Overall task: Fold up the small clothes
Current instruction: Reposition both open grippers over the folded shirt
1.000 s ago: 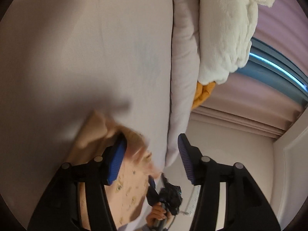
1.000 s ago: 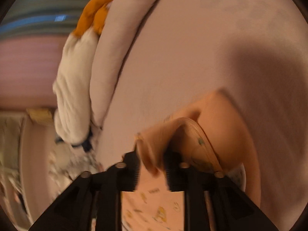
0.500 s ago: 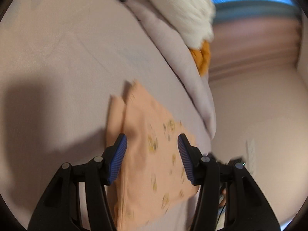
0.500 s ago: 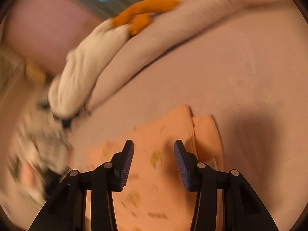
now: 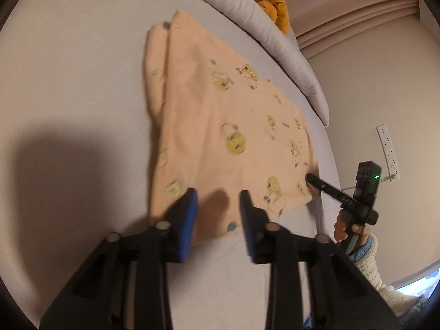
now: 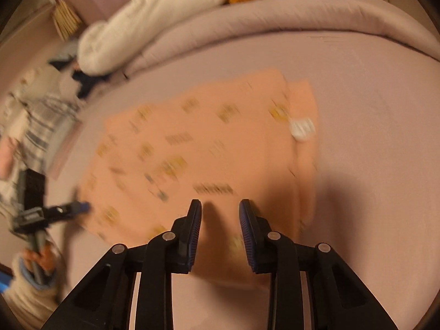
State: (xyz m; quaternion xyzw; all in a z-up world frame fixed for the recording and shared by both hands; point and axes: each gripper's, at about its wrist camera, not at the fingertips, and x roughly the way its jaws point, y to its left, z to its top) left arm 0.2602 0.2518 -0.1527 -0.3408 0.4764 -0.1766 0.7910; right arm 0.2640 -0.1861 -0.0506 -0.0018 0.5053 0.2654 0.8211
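A peach garment (image 5: pixel 220 115) printed with yellow cartoon figures lies folded flat on the pink bed sheet (image 5: pixel 68 68); its white label (image 6: pixel 302 128) shows at one edge. My left gripper (image 5: pixel 218 206) hovers over the garment's near edge, jaws closing with a gap and nothing between them. In the right wrist view, blurred by motion, my right gripper (image 6: pixel 220 211) hangs over the garment (image 6: pixel 206 151), also closing on nothing. Each gripper appears in the other's view at a garment corner: the right gripper (image 5: pixel 313 180), the left gripper (image 6: pixel 79 207).
A rolled pink quilt (image 5: pixel 275 33) runs along the far side of the bed, with a white fluffy bundle (image 6: pixel 154 35) and an orange plush (image 5: pixel 277 11) on it. Striped clothing (image 6: pixel 41 121) lies off the bed's left. A wall socket strip (image 5: pixel 387 148) is at right.
The right gripper let go of the garment's lifted edge, and the garment now lies flat. Both grippers rolled upright and drew back from it, and their jaws are narrower than before.
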